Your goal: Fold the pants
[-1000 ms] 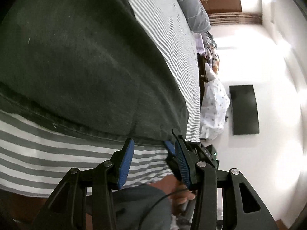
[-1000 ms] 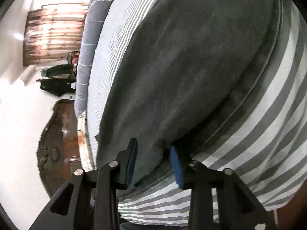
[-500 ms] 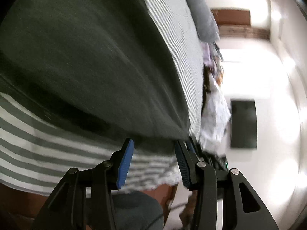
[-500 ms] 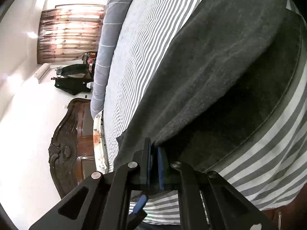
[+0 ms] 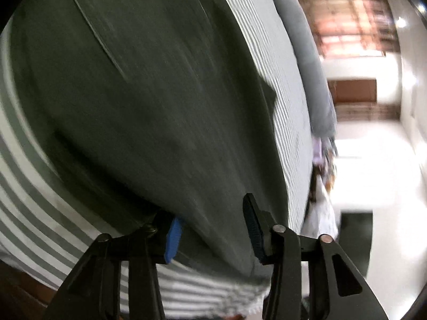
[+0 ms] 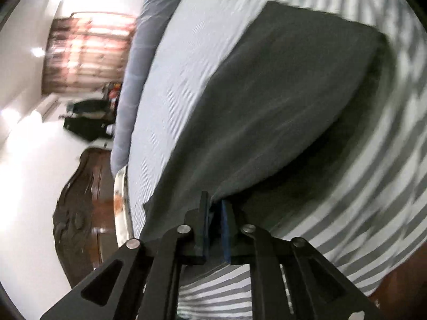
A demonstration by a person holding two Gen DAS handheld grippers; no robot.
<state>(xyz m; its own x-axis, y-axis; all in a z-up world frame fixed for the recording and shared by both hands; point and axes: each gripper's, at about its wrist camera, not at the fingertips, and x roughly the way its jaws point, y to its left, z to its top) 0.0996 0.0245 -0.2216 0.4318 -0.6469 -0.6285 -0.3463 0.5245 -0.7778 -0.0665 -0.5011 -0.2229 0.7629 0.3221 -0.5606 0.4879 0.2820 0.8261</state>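
Observation:
Dark grey pants (image 5: 160,106) lie spread on a grey-and-white striped bed sheet (image 5: 40,200). My left gripper (image 5: 212,233) straddles their near hem; its jaws are closing, with cloth between the blue pads but no visible pinch. In the right wrist view the pants (image 6: 267,106) have one layer raised off the striped sheet (image 6: 360,200), throwing a shadow beneath. My right gripper (image 6: 215,203) pinches that layer's near corner; its jaws are easing open slightly and the cloth stays between the pads.
A long grey pillow (image 5: 315,80) lies along the bed's far side, also seen as the pillow (image 6: 138,66). A carved wooden bed end (image 6: 80,200) borders white floor. A dark mat (image 5: 355,240) and a heap of clothes (image 5: 323,160) lie beyond the bed edge.
My right gripper shut on the pants' corner and lifted it, raising a layer. My left gripper swung and rolled onto the hem, so cloth now sits between its narrowing jaws.

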